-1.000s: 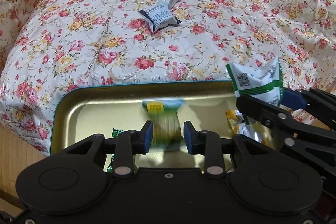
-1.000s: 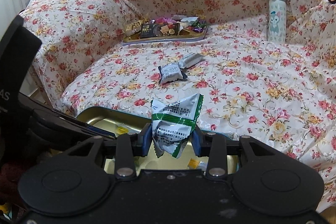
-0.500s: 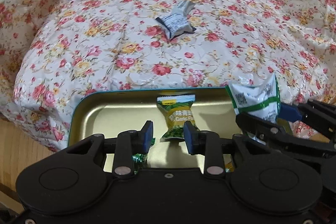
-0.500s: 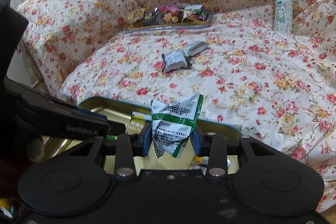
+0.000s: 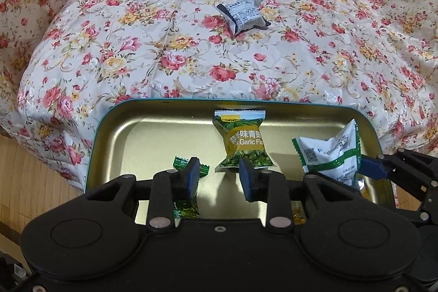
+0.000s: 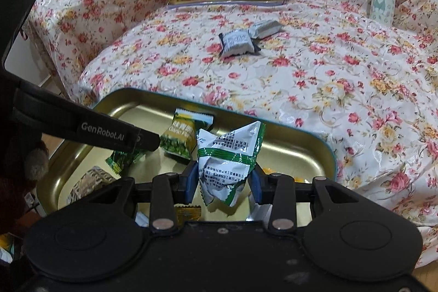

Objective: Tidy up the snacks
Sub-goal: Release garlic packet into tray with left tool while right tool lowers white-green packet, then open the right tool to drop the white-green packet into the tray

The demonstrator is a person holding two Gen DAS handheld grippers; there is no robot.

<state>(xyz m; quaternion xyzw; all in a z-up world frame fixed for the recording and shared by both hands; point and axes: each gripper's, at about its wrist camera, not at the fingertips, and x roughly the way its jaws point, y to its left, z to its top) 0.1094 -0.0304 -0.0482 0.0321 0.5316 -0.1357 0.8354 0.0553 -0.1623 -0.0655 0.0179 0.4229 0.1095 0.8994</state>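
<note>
Gold tray [image 5: 115,127] w/ garlic-pea pkt [image 5: 245,141], candies.

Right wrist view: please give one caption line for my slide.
Right tongs hold a white-green packet above the gold tray.

left gripper [image 5: 219,177]: empty | garlic packet [image 5: 245,141]: in tray [image 5: 115,138]

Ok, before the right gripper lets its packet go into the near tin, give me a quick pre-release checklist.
1. White-green packet clamped in right gripper: ok.
2. Packet above near tin: ok.
3. Landing spot bare: cannot tell, small sweets lie under the gripper.
4. Left gripper open, holding nothing: ok.
5. Garlic packet lying in the tin, clear of the left pads: ok.
6. Grey packets on the sofa cover waiting: ok.
</note>
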